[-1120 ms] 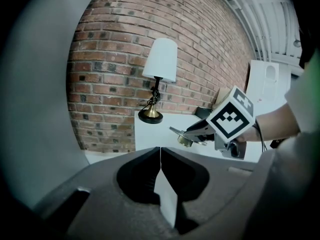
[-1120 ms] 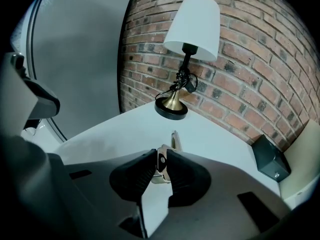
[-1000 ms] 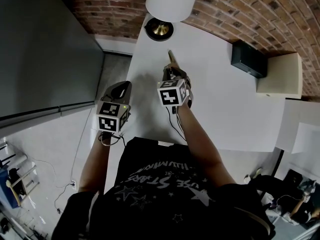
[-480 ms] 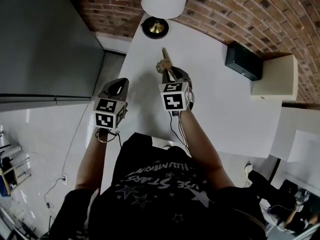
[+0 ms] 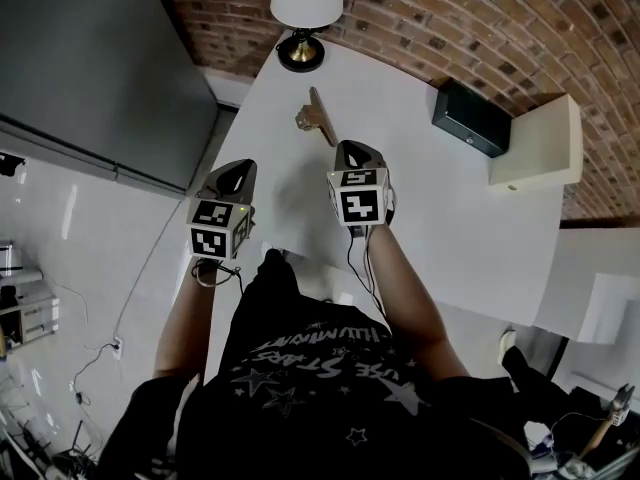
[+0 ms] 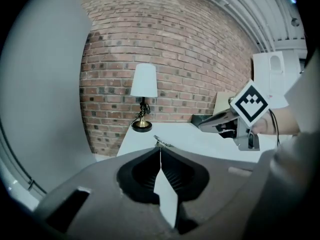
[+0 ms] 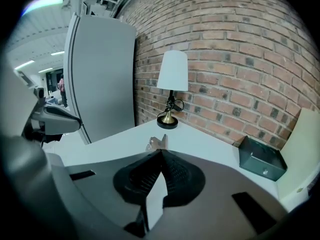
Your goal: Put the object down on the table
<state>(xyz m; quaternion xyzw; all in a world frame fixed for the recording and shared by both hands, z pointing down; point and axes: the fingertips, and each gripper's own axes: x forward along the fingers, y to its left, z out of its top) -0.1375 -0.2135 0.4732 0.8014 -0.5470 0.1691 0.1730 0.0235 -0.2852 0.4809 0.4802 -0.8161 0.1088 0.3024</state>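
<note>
A small tan and brass object (image 5: 317, 119) lies on the white table (image 5: 430, 208), short of the lamp. My right gripper (image 5: 353, 149) sits just behind it, jaws shut and empty, with a small gap to the object. In the right gripper view the object (image 7: 157, 143) lies just past the closed jaw tips (image 7: 161, 152). My left gripper (image 5: 240, 167) hovers at the table's left edge, also shut with nothing in it. From the left gripper view the object (image 6: 162, 143) shows beyond its tips (image 6: 160, 148).
A white-shaded lamp (image 5: 303, 8) on a brass base stands at the table's far end by the brick wall. A black box (image 5: 472, 118) and a cream box (image 5: 535, 148) sit at the far right. A tall grey cabinet (image 5: 90, 58) stands on the left.
The object was at the right gripper's tip before. It now lies on the table on its own, and the right gripper has drawn back from it.
</note>
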